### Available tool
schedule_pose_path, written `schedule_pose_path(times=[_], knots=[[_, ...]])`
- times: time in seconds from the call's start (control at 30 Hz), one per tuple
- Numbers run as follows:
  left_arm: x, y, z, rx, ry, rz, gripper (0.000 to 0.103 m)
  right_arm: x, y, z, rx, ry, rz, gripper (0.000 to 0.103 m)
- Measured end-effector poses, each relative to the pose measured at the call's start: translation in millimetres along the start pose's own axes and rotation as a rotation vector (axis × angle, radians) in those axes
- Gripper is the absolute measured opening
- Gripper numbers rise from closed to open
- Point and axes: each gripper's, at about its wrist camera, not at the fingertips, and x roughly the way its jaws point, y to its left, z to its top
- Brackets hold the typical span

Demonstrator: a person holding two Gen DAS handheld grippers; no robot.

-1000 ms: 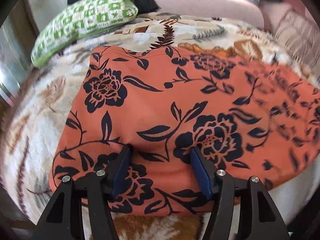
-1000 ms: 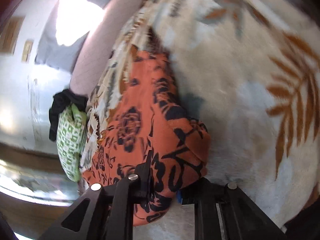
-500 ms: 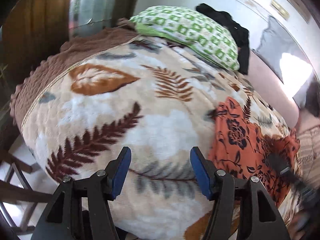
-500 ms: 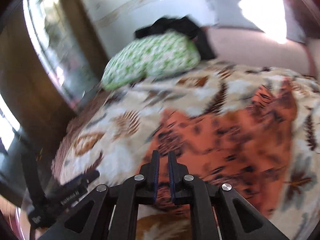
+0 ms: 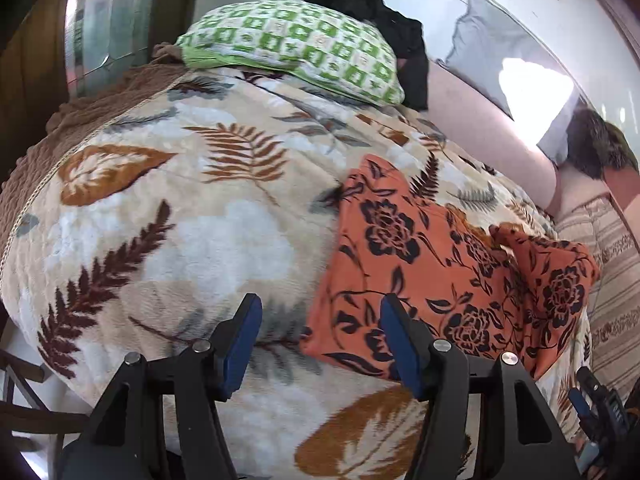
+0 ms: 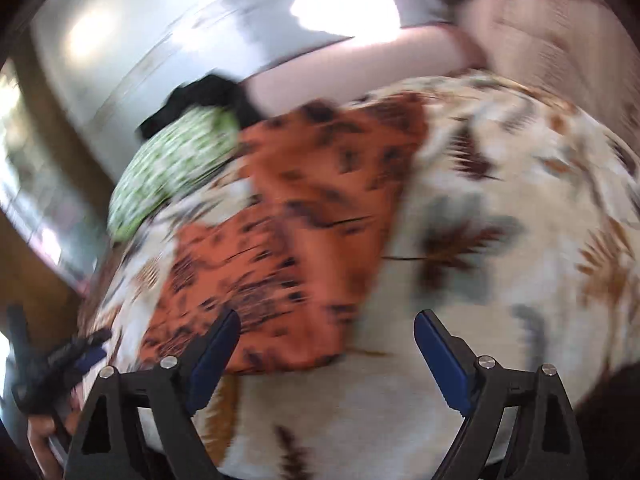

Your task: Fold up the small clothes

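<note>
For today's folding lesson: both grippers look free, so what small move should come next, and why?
Probably bring the left gripper to the orange floral garment's near corner: both grippers stand open and empty, the right gripper having just opened, and the garment lies rumpled on the blanket.

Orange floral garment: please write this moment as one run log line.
orange floral garment: lying on leaf blanket | left gripper: open, empty | right gripper: jaws just opened, empty

Orange cloth [image 5: 436, 264] on a leafy blanket [image 5: 192, 240]
Black flowers on the cloth; cream blanket, brown and grey leaves; green-and-white checked pillow [image 5: 296, 46].
</note>
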Motion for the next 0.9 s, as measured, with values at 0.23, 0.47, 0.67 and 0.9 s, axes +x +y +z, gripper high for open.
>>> schedule_pose_path(times=[0.23, 0.47, 0.67, 0.9], knots=[[8, -37, -6, 0.09, 0.029, 0.0, 0.063, 17, -94, 7, 0.379, 0.063, 0.186, 0.091], [15, -52, -7, 0.129, 0.043, 0.021, 0.063, 44, -136, 5, 0.639, 0.068, 0.341, 0.091], [21, -60, -8, 0.158, 0.045, 0.036, 0.063, 69, -151, 1, 0.848, 0.093, 0.382, 0.091], [26, -54, -7, 0.147, 0.047, 0.042, 0.063, 74, -165, 6, 0.967, 0.054, 0.346, 0.082]])
